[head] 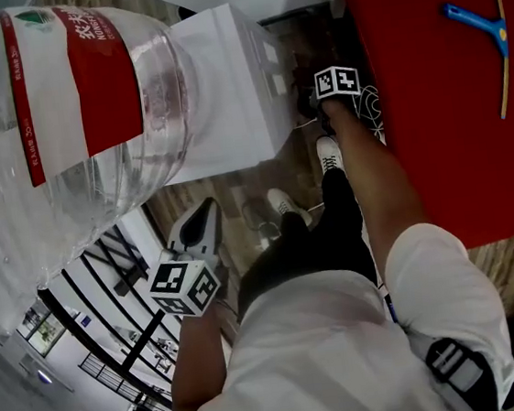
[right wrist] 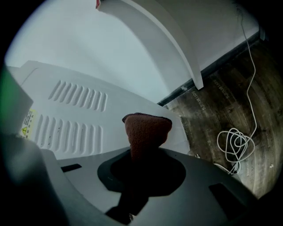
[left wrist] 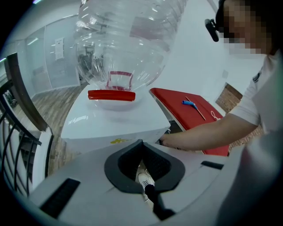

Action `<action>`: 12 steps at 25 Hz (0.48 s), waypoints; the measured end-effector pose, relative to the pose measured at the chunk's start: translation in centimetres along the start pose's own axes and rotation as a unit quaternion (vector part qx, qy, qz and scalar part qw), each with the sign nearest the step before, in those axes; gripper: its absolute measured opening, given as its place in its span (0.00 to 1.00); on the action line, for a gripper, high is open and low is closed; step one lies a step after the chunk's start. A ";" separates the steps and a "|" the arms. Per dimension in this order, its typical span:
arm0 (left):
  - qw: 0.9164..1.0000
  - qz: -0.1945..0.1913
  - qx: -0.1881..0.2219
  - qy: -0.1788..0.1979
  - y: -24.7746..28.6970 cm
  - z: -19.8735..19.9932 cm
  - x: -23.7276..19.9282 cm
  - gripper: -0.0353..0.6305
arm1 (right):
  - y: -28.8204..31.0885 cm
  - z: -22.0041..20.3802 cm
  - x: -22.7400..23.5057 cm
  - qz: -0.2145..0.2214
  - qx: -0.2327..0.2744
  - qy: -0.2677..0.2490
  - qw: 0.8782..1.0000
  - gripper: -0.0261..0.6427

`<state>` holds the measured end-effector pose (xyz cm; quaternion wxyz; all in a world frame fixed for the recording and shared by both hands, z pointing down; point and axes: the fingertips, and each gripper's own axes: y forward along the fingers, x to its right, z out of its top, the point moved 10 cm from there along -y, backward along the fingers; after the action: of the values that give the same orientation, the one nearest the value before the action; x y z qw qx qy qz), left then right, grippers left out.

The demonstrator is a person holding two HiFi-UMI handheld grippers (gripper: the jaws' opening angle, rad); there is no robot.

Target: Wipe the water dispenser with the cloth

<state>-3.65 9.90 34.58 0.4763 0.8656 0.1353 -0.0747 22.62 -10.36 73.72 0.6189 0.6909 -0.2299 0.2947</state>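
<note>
Your right gripper's fingers [right wrist: 170, 170] are closed on the cloth [right wrist: 146, 127], a rust-brown wad that stands out past the tips as a short blunt tuft. That tuft is all you have to wipe with, so hold the clamp firm. Tilt the right gripper [right wrist: 144, 152] so the tuft's broad face meets the surface, not the hard tips. It hangs right in front of the water dispenser [right wrist: 132, 84], by a white panel with two banks of vent slots [right wrist: 75, 99]. Whether it touches the panel cannot be told from here. Strokes along the slots will probably serve better than strokes across them, where the pile could snag on the edges. A yellow label [right wrist: 27, 122] sits at the panel's far left, so go lightly over it. You are reaching down into the gap between the dispenser and the red bench [head: 430, 106], which leaves little room, so short overlapping passes look safer than long sweeps. A coiled white cable [right wrist: 234, 146] lies on the wooden floor [right wrist: 252, 88] below, so stop each downward stroke short of it. Your left gripper [left wrist: 142, 142] hangs out in front of the dispenser with its fingers together on nothing. The big clear bottle [left wrist: 126, 39] stands high on top, so press gently and keep that free gripper ready to steady the casing if it rocks.
</note>
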 end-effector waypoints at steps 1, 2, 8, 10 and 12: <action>1.000 0.000 0.000 0.001 0.0 0.0 0.0 0.04 | -0.1 0.1 0.0 -0.002 0.002 -0.001 1.000 0.12; 1.000 0.000 0.001 0.001 0.1 0.1 -0.1 0.04 | -0.3 0.2 -0.1 -0.004 0.004 -0.002 1.000 0.12; 1.000 0.000 0.014 -0.008 0.3 0.4 -0.6 0.04 | -2.0 0.0 -1.1 0.002 0.025 0.006 1.000 0.12; 1.000 0.000 0.021 -0.010 0.3 0.7 -0.6 0.04 | -3.0 0.0 -2.3 0.016 0.034 -0.004 0.999 0.12; 1.000 -0.002 0.024 -0.009 0.2 0.9 -0.5 0.04 | -4.4 0.0 -4.4 0.030 0.042 -0.035 0.998 0.12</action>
<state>-4.05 8.95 34.41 0.4563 0.8759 0.1305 -0.0868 22.49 -9.96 67.50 0.5721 0.7189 -0.2593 0.2978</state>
